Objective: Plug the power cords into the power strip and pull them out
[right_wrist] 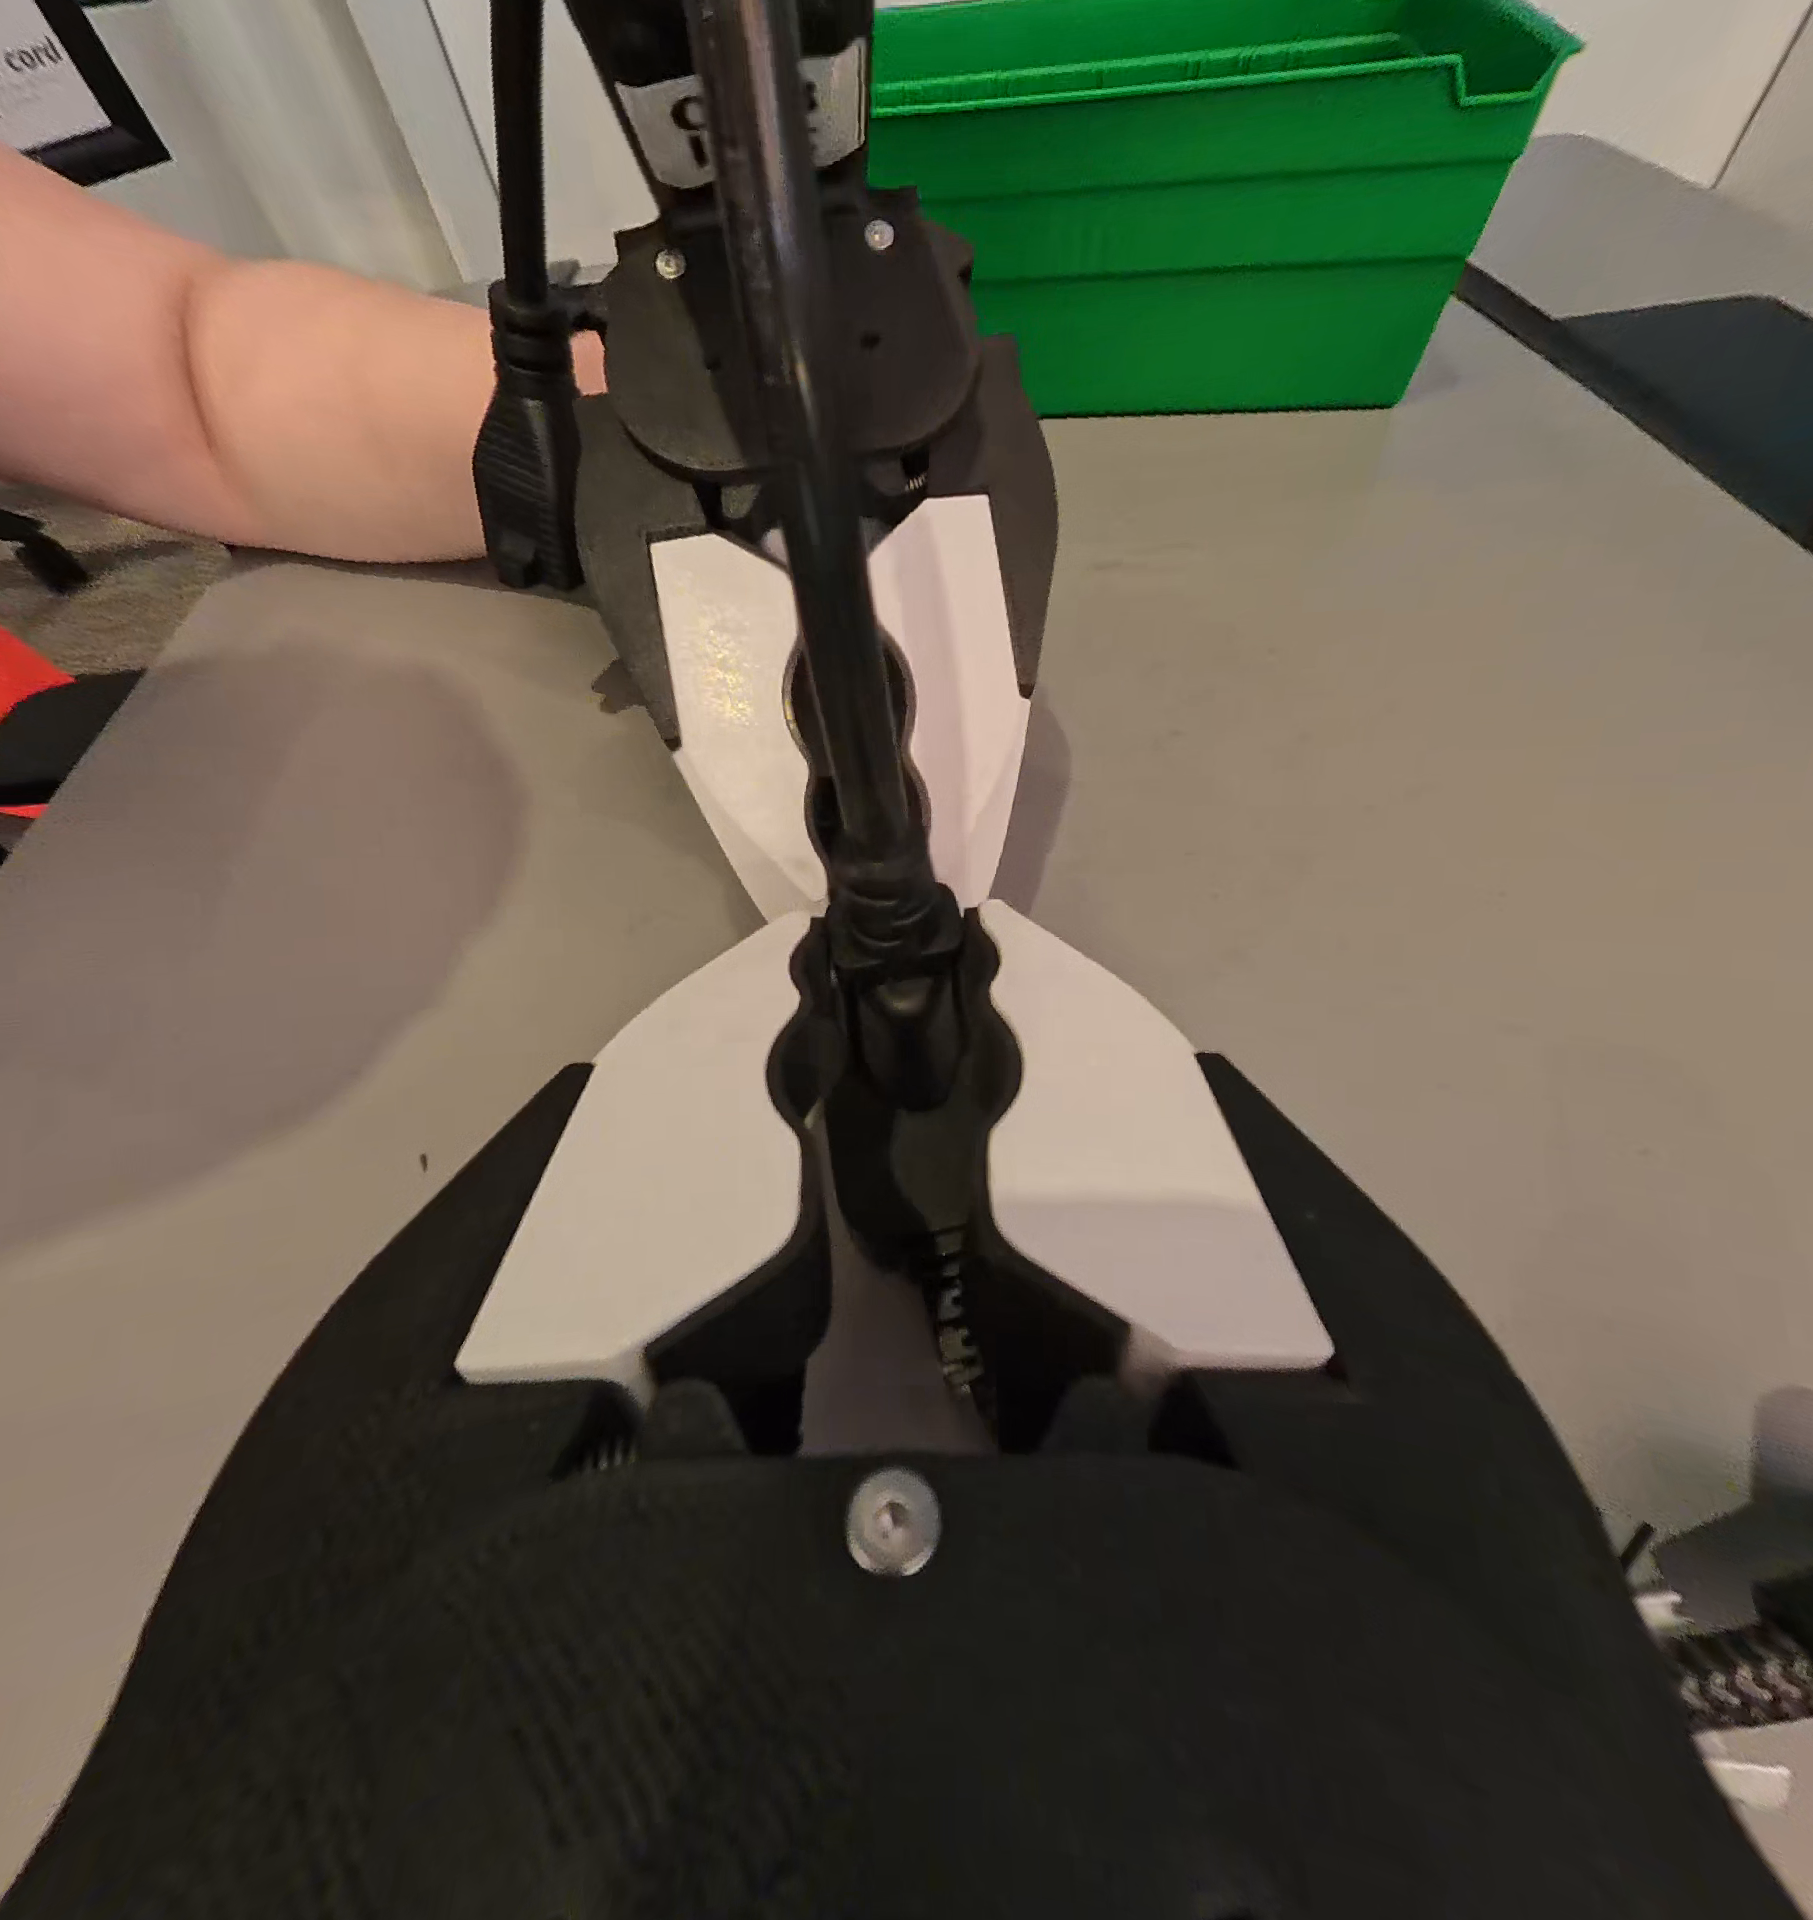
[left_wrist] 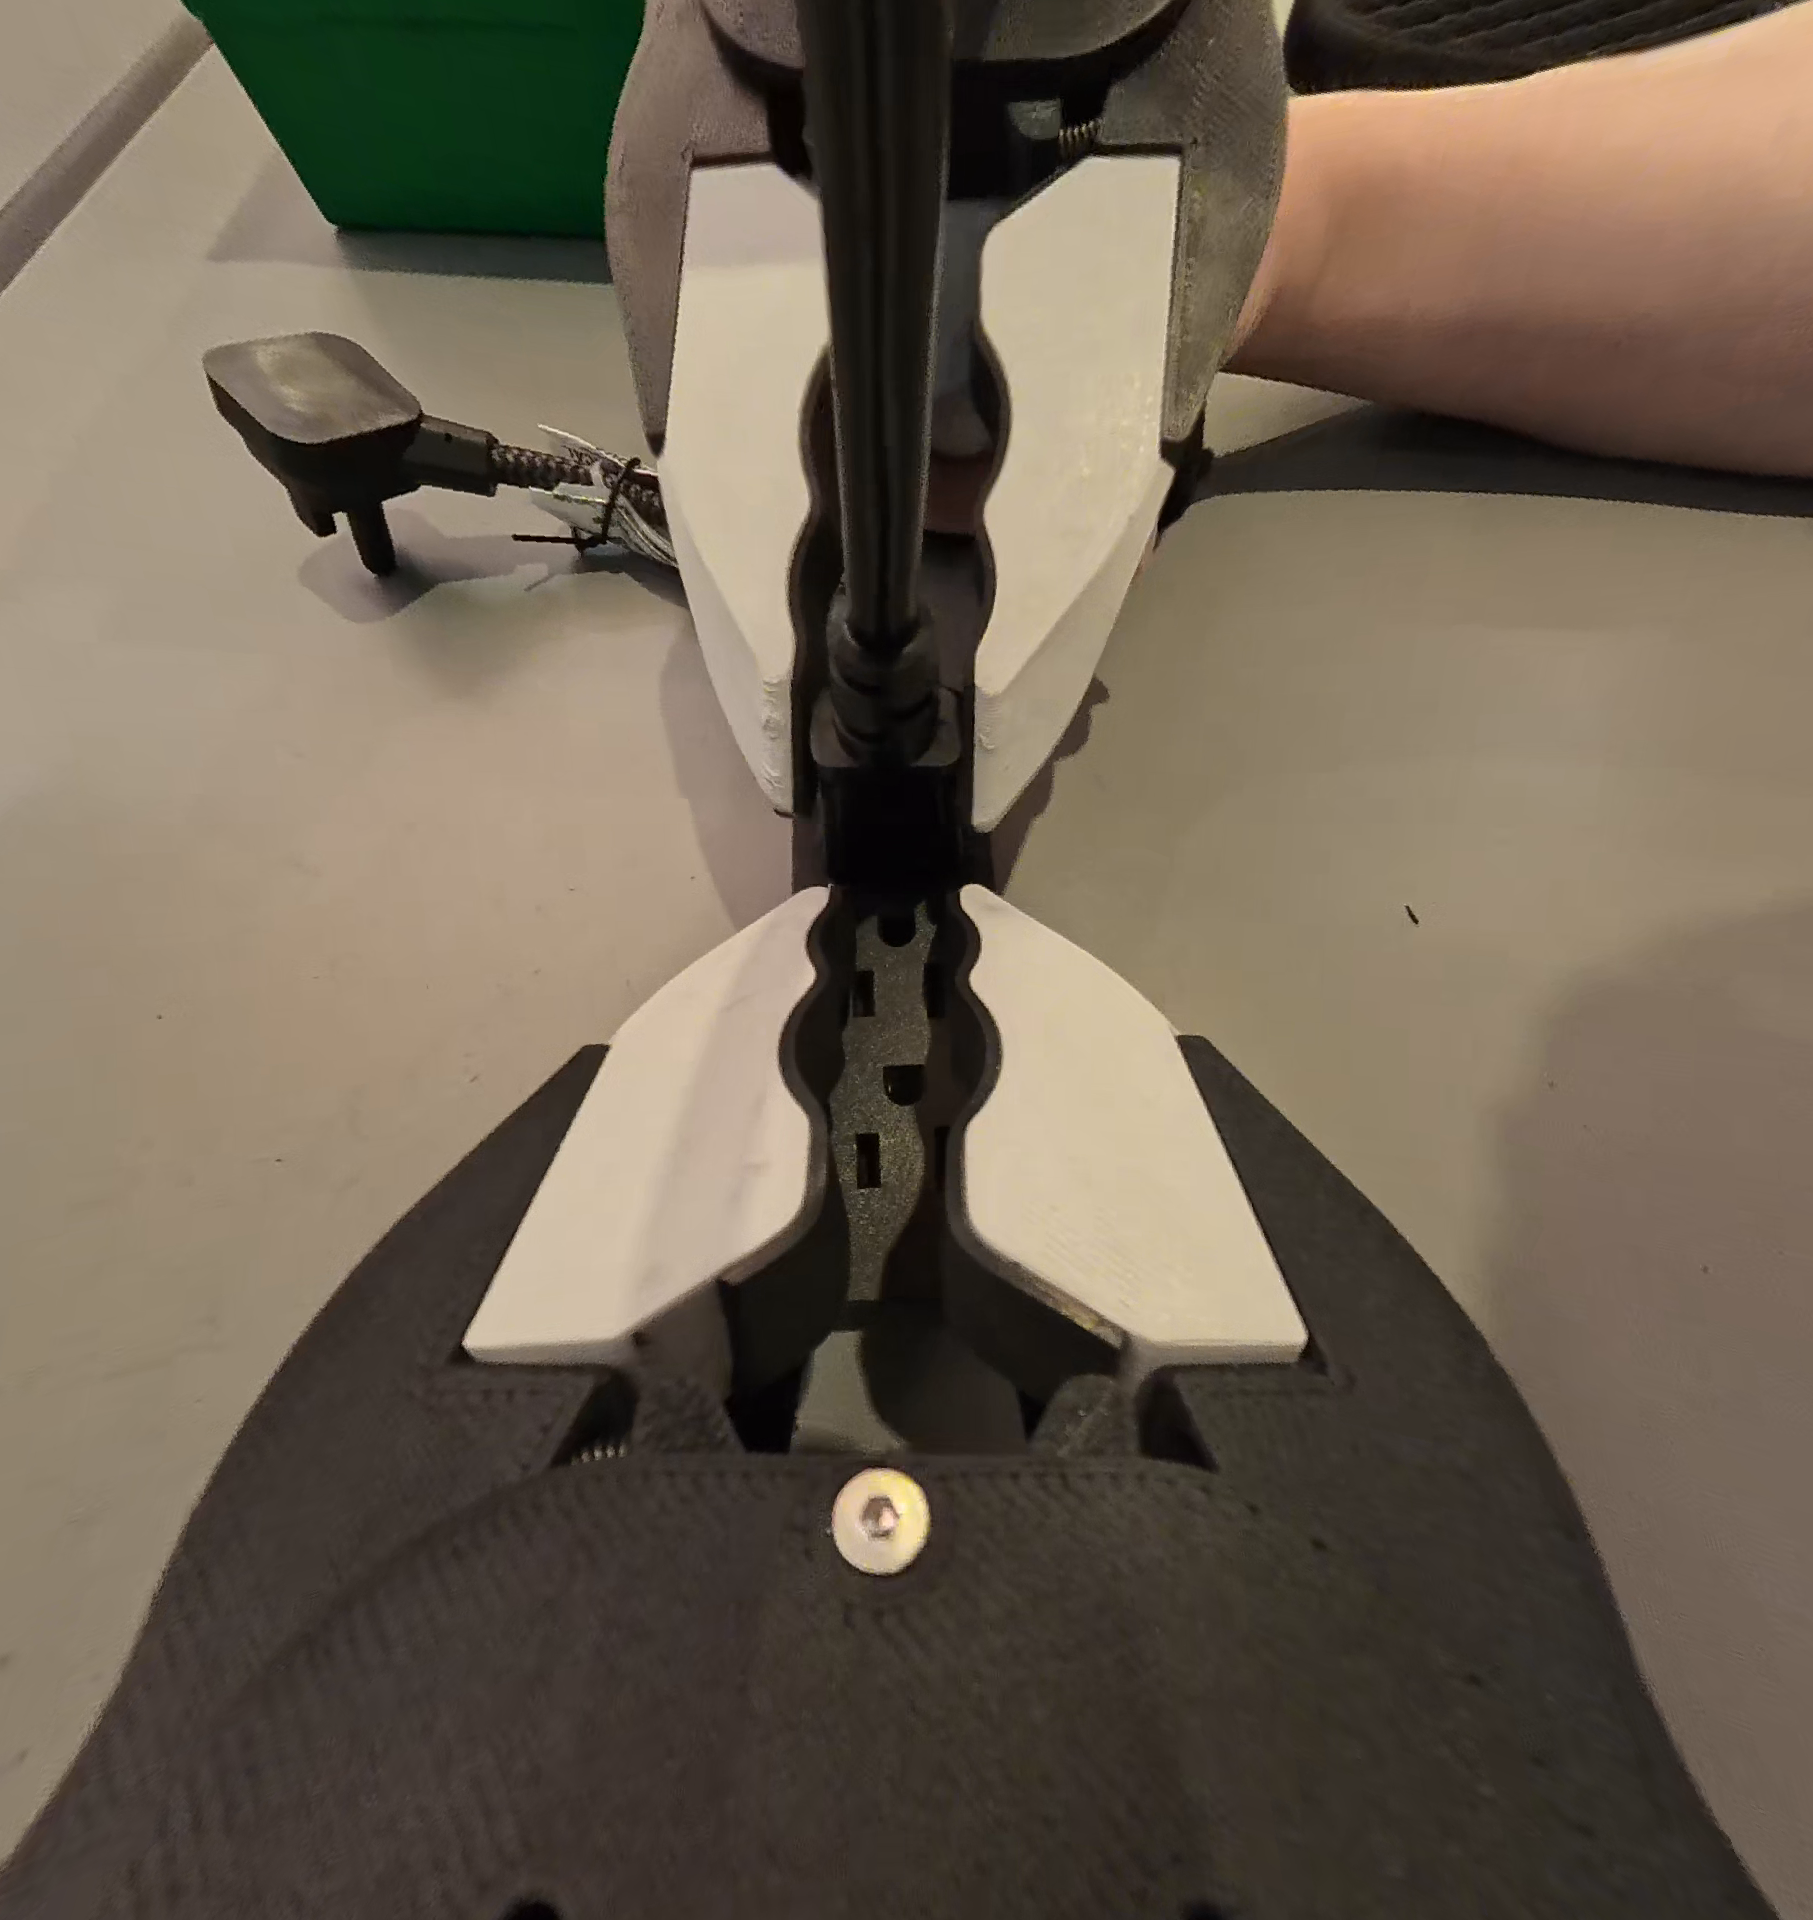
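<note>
Power strip (left_wrist: 886, 1122): black, socket slots facing up, pinched between the white fingers of the left gripper (left_wrist: 889, 914); only a narrow band of it shows between the fingers, its ends hidden.

Plug (left_wrist: 886, 821): black block standing at the far end of the strip, jaws of the right gripper (left_wrist: 886, 769) closed around it. Whether its pins are fully seated cannot be told.

Cord (left_wrist: 876, 364): black, rising from the plug toward the top edge, where it is cut off.

Second plug (left_wrist: 315, 410): dark, lying loose on the grey table (left_wrist: 362, 935) to the left, pins down; its braided cord (left_wrist: 549, 468) disappears behind the right gripper.

Right wrist view: right gripper (right_wrist: 897, 935) clamped on the plug (right_wrist: 897, 1039), tip to tip with the left gripper (right_wrist: 860, 862); the strip is mostly hidden there.

Bin (right_wrist: 1193, 208): green plastic, at the far side of the table, partly cut off.

Forearm (right_wrist: 258, 416): bare, resting on the table behind the left gripper.
</note>
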Demonstrator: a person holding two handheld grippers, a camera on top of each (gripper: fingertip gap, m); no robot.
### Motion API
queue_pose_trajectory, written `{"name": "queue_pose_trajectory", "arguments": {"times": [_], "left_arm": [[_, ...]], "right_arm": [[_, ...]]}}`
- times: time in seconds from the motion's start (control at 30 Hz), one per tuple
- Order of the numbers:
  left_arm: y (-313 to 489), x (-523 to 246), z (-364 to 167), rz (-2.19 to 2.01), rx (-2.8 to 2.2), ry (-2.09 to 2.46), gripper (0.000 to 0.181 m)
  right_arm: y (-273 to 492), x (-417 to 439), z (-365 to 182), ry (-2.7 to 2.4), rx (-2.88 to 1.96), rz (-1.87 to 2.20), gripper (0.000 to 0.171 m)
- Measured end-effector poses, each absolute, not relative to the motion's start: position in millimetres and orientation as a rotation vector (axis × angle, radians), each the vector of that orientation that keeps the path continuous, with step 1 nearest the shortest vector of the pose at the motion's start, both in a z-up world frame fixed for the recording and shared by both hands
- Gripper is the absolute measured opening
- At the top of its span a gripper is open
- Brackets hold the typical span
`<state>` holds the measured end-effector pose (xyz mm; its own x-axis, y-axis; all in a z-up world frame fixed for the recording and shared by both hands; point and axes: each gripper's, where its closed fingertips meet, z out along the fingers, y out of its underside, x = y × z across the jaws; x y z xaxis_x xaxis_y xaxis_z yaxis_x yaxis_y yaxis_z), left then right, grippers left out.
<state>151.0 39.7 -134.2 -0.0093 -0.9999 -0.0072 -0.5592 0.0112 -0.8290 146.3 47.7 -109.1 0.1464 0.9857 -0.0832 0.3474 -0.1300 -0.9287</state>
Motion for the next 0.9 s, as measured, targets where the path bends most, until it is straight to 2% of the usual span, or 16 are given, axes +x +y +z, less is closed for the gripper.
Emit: {"name": "queue_pose_trajectory", "arguments": {"times": [0.37, 0.77, 0.9], "left_arm": [[39, 150, -134, -0.901, -1.607, 1.673, 0.015], [38, 139, -134, -0.969, -1.574, 1.738, 0.015], [43, 139, -134, -0.940, -1.585, 1.708, 0.016]], "right_arm": [[48, 144, -109, -1.309, -1.604, 0.871, 0.023], [46, 133, -110, -1.237, -1.687, 1.008, 0.026], [49, 131, -108, -1.205, -1.648, 0.857, 0.022]]}}
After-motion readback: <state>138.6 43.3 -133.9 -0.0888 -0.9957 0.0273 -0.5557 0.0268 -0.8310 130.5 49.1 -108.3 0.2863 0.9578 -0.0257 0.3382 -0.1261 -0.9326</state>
